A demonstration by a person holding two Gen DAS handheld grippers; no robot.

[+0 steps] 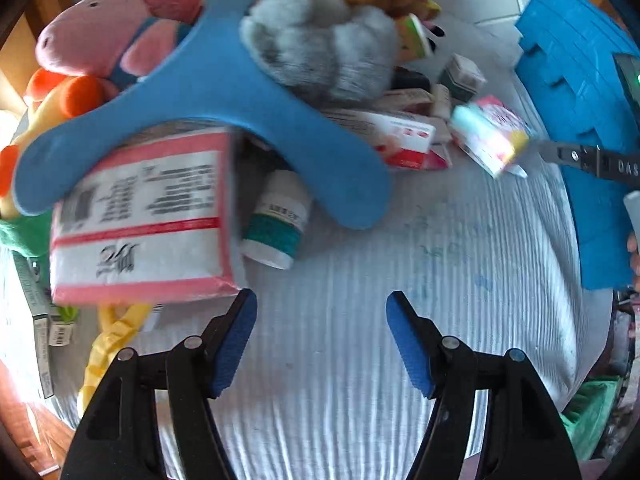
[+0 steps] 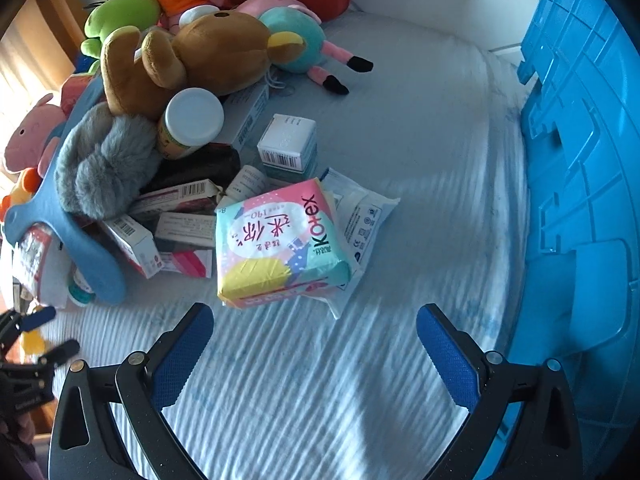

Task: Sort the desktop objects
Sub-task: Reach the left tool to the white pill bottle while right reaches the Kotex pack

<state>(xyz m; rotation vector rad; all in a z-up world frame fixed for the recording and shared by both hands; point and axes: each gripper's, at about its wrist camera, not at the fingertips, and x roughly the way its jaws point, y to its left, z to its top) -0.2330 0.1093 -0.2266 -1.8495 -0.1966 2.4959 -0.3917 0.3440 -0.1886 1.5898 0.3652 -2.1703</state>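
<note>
Half the white bottle (image 1: 276, 220) hides under blue plush (image 1: 224, 92).

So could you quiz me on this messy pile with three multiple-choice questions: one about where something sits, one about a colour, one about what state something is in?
1. Where does the Kotex pack lie?
A. On the white cloth, in front of the right gripper
B. Inside the blue crate
C. On top of the brown plush bear

2. What colour is the lid of the jar leaning by the brown plush bear?
A. Red
B. White
C. Black

3. How are the fingers of the left gripper?
A. Clamped on a bottle
B. Shut tight with nothing between
C. Apart, with only cloth between them

Answers: 1 A, the pack rests on the white cloth just ahead of the right gripper, while the blue crate stands off to the side. 2 B, the round lid is plainly white. 3 C, bare cloth shows between the blue pads.
</note>
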